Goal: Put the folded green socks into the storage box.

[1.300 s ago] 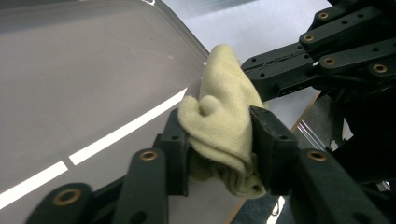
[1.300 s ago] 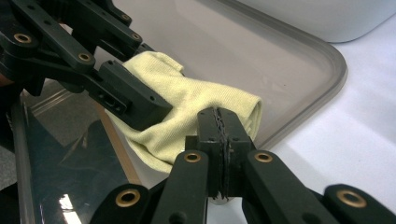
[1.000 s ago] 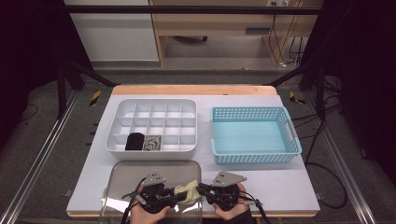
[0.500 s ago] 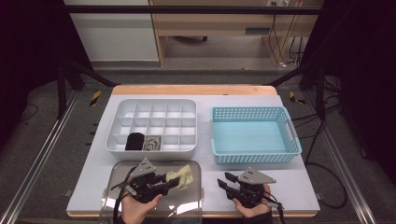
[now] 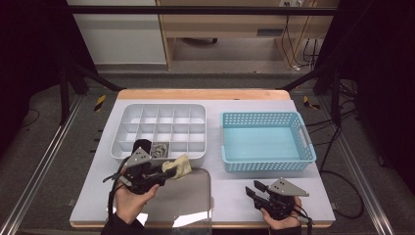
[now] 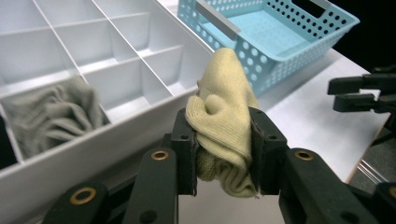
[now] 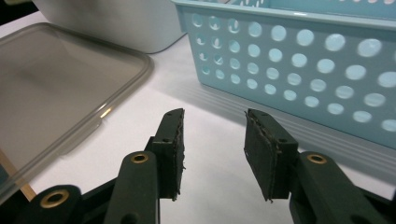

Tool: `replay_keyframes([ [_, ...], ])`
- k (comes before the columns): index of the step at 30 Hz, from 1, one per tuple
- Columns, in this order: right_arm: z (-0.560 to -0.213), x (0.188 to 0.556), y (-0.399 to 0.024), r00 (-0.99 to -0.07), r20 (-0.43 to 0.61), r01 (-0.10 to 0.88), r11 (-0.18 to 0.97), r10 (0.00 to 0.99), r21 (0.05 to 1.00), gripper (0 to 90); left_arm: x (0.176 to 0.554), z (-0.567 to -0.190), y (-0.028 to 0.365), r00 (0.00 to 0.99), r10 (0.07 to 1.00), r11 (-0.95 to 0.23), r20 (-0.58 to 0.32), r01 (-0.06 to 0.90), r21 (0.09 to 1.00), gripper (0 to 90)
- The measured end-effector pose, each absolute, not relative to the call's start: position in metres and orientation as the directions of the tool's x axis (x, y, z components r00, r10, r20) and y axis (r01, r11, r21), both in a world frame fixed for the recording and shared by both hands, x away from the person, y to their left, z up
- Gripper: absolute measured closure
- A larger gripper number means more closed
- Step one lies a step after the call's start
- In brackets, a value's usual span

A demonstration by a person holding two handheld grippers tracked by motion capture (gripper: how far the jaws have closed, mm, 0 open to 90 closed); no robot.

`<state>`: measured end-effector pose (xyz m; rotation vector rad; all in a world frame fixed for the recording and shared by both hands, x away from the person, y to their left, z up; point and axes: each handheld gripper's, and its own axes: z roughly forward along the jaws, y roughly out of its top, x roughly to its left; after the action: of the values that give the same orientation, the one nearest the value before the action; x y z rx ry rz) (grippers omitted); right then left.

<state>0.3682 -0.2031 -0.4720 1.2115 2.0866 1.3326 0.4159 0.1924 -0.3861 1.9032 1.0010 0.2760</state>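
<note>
White worktop (image 5: 230, 196), dim room. Left hand-held gripper (image 6: 222, 154) pinches a balled-up yellowish sock (image 6: 222, 116) just at the front edge of the white divided organizer (image 5: 164, 125). Right hand-held gripper (image 7: 212, 149), well right of the organizer, has just been opening, nothing between its jaws.

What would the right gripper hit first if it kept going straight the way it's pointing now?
Probably the perforated front wall of the blue basket. The right gripper is open and empty, with bare white table ahead, though depth is hard to judge.

Left gripper (image 5: 164, 174) raised in its hand with jaws clamped, right gripper (image 5: 254, 190) low, jaws just opening, nothing between.
</note>
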Motion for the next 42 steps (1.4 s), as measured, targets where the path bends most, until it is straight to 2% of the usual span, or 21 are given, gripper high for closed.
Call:
replay_keyframes([
  [16, -0.476, 0.370, -0.203, -0.566, 0.125, 0.470, 0.194, 0.815, 0.861, 57.7, 0.461, -0.354, 0.198, 0.585, 0.800, -0.251, -0.137, 0.533, 0.808, 66.0],
  [29, -0.478, 0.372, -0.201, -0.574, 0.124, 0.476, 0.206, 0.809, 0.855, 57.7, 0.502, -0.378, 0.187, 0.556, 0.823, -0.309, -0.117, 0.612, 0.728, 66.0],
  [42, -0.480, 0.374, -0.200, -0.578, 0.130, 0.486, 0.212, 0.806, 0.848, 57.9, 0.513, -0.395, 0.170, 0.562, 0.824, -0.382, -0.069, 0.642, 0.664, 66.1],
])
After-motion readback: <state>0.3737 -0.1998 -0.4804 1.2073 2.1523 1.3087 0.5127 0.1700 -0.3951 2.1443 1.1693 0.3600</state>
